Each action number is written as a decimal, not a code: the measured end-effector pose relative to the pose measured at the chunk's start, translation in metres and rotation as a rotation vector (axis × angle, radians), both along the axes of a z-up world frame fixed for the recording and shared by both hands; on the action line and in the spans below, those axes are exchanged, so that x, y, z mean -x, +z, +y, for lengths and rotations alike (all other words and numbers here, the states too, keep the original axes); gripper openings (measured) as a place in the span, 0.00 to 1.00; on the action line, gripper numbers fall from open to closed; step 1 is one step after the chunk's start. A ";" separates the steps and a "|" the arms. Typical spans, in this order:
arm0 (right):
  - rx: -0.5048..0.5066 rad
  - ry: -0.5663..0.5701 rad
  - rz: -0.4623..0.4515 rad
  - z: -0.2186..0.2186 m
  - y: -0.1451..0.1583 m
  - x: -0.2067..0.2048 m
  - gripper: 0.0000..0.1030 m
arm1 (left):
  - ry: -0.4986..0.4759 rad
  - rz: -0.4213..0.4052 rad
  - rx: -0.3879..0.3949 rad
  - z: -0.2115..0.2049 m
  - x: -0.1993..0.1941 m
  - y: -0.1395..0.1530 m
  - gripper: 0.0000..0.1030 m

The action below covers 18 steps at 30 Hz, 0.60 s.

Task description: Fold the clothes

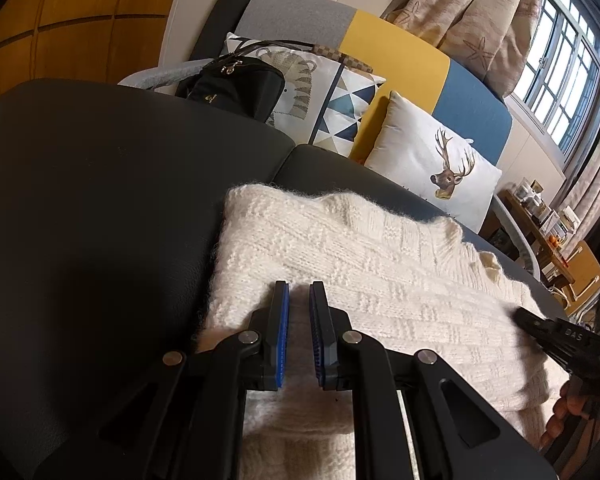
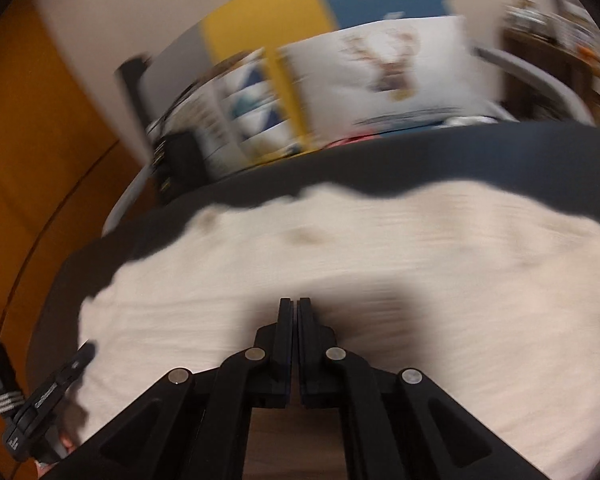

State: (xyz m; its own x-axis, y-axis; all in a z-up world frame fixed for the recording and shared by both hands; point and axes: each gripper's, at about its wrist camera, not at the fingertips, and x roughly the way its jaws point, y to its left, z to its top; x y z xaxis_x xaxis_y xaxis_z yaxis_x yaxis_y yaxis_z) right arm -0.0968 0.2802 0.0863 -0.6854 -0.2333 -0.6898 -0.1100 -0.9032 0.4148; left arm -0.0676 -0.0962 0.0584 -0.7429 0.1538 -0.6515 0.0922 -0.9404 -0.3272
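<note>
The cream knit sweater lay doubled on the dark seat, the left gripper hovering parted and empty, the right gripper clenched on nothing visible, so mid-fold or fold-finished, I couldn't say.

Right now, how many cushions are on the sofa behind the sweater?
3. The deer cushion leans on the blue and yellow backrest; the triangle cushion stands left of it; a grey-patterned cushion sits behind the black bag. More may be hidden behind the bag.
</note>
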 end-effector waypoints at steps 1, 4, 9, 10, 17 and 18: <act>0.007 -0.037 0.005 0.016 -0.002 -0.007 0.00 | 0.000 0.000 0.001 0.000 0.000 0.000 0.11; 0.006 -0.112 0.016 0.048 -0.001 -0.023 0.00 | 0.000 -0.001 0.005 0.001 0.001 0.000 0.11; -0.021 -0.028 0.053 0.026 0.011 -0.033 0.05 | 0.001 -0.001 0.010 0.002 0.001 0.001 0.11; -0.027 -0.011 0.060 0.022 0.013 -0.035 0.05 | 0.001 -0.002 0.010 0.002 0.001 0.001 0.11; -0.074 0.087 0.038 -0.006 0.011 -0.037 0.05 | 0.002 -0.001 0.004 0.001 0.000 0.001 0.11; -0.077 0.072 0.016 -0.002 0.005 -0.036 0.02 | 0.002 0.000 0.002 0.001 0.000 0.001 0.11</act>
